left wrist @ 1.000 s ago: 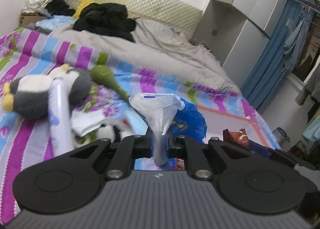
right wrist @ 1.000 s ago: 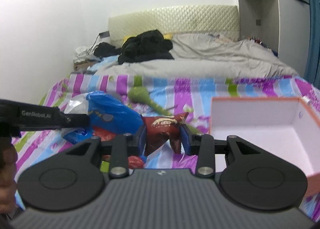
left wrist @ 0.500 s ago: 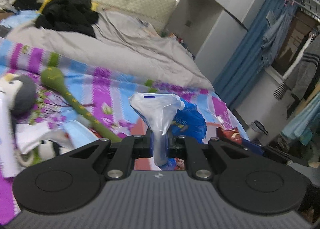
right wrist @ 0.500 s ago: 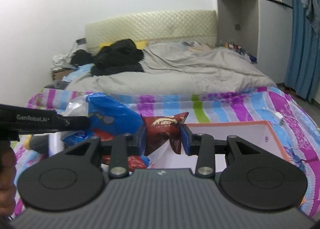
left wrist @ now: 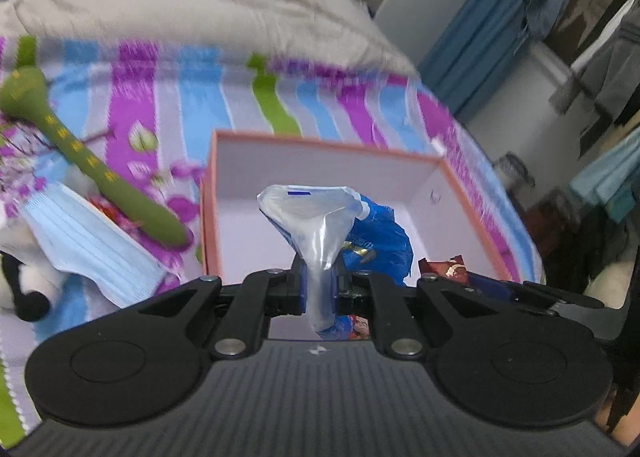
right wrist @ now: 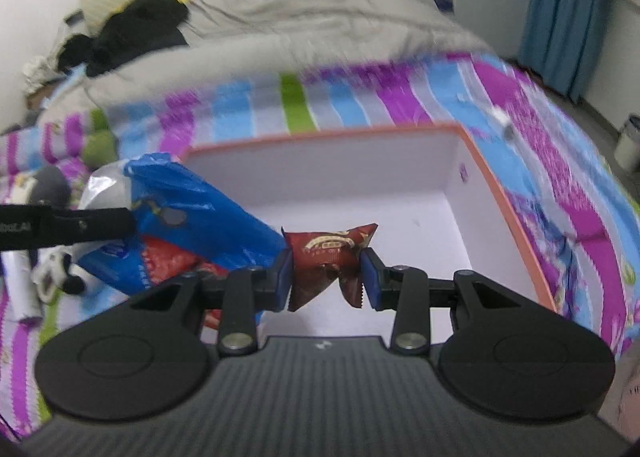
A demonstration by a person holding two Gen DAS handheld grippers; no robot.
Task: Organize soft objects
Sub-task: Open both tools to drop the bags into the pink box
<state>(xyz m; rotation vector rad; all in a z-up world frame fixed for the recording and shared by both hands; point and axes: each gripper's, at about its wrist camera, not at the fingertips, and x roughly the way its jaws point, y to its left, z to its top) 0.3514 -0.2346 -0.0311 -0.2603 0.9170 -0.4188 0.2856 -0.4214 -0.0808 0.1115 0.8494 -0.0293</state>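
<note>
My left gripper (left wrist: 319, 291) is shut on the twisted clear neck of a blue snack bag (left wrist: 376, 241), which hangs over the white inside of an orange-edged box (left wrist: 320, 139). My right gripper (right wrist: 326, 277) is shut on a small dark red snack packet (right wrist: 330, 257), also held above the box (right wrist: 500, 193). In the right wrist view the blue bag (right wrist: 188, 213) and the left gripper's black finger (right wrist: 92, 223) show at the left. The red packet (left wrist: 446, 269) peeks in at the right of the left wrist view.
The box lies on a striped purple, blue and green bedsheet (left wrist: 160, 85). Left of it lie a green plush snake (left wrist: 92, 173), a blue face mask (left wrist: 96, 249) and a black-and-white plush toy (left wrist: 20, 281). A grey duvet (right wrist: 320, 25) and dark clothes (right wrist: 132, 25) lie farther back.
Both grippers have swung right and lower, from over the toy pile to above the box, each keeping its grip. The box now fills the middle of both views.
</note>
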